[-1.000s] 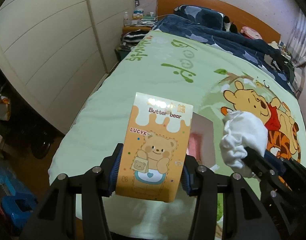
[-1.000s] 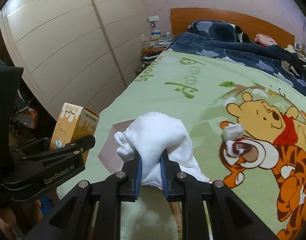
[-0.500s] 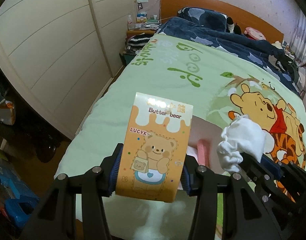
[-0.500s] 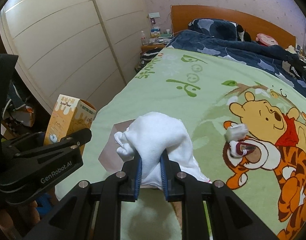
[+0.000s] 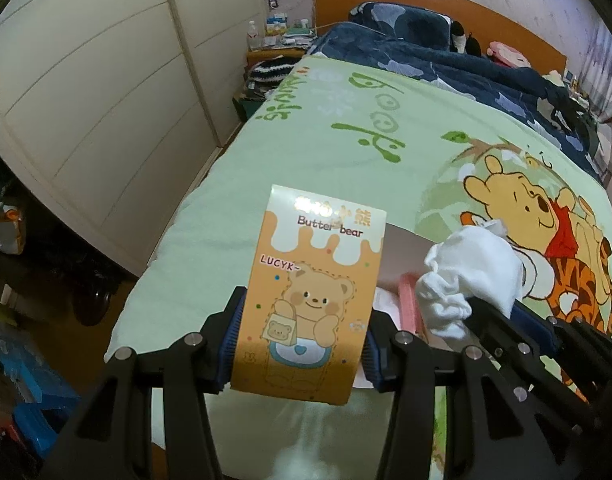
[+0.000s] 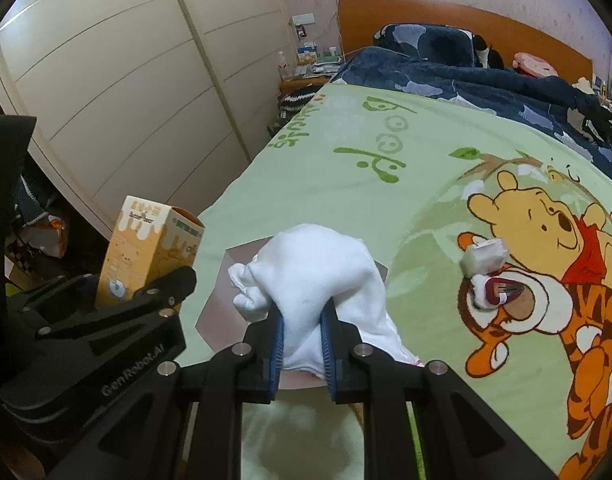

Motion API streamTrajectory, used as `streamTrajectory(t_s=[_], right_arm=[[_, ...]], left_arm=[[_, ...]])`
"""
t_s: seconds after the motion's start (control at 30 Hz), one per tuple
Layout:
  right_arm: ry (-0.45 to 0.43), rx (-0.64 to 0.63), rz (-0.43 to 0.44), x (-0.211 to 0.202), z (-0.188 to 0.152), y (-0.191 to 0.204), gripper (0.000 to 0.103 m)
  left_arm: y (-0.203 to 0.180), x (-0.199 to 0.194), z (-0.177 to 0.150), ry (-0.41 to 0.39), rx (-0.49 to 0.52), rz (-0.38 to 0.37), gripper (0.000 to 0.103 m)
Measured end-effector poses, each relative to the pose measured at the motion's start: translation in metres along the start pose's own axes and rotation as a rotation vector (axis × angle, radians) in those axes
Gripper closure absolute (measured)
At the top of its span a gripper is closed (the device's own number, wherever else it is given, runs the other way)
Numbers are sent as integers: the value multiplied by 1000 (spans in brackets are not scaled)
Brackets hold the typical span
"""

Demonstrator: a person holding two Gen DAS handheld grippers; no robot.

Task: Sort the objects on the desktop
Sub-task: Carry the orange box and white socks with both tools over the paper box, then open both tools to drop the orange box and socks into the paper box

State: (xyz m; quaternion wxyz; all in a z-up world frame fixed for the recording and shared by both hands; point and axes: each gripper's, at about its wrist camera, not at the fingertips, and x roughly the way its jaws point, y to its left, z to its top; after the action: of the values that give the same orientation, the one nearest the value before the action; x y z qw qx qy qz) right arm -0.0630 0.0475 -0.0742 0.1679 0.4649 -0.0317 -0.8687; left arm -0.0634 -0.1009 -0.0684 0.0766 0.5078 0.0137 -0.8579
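While clamped, box [image 5: 314,292], cloth [image 6: 310,280]

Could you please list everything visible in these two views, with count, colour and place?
Box: 1, orange and white, in left gripper.
Cloth: 1, white, in right gripper.
Tray: 1, brownish, on the bed under the cloth.
Pink item: 1, in the tray; cannot tell what.
Packet: 1, whitish, on the blanket.
Clip: 1, dark red, below the packet.
Blanket: 1, green.
Quilt: 1, navy, far end.
Left gripper: 1, black.
Right gripper: 1, black.
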Motion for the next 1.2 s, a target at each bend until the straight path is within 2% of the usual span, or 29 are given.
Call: streamTrajectory(t_s=[0.27,0.53,0.7,0.77,0.83,0.93,1.03,1.2], right_arm=[[31,19,-9,14,-1,-6,86],[81,21,-21,35,-1,-11,86],[160,28,-29,57,-2,-14,77],[181,33,-35,64,-2,-16,74],[194,45,-41,69,-1,-20,69],[198,55,-38,70,0,-24,67],[187,57,-46,66,1,-26,67],[185,69,-51,62,3,-31,67]], left_arm=[[-8,21,2,37,21,-28,53],[-14,44,2,85,56,-21,52],[-17,61,3,120,104,25,51],[-17,67,4,134,119,46,45],[-14,73,5,150,119,55,35],[-11,76,7,159,114,43,27],[-11,76,9,157,119,37,21],[-16,74,14,151,145,32,18]])
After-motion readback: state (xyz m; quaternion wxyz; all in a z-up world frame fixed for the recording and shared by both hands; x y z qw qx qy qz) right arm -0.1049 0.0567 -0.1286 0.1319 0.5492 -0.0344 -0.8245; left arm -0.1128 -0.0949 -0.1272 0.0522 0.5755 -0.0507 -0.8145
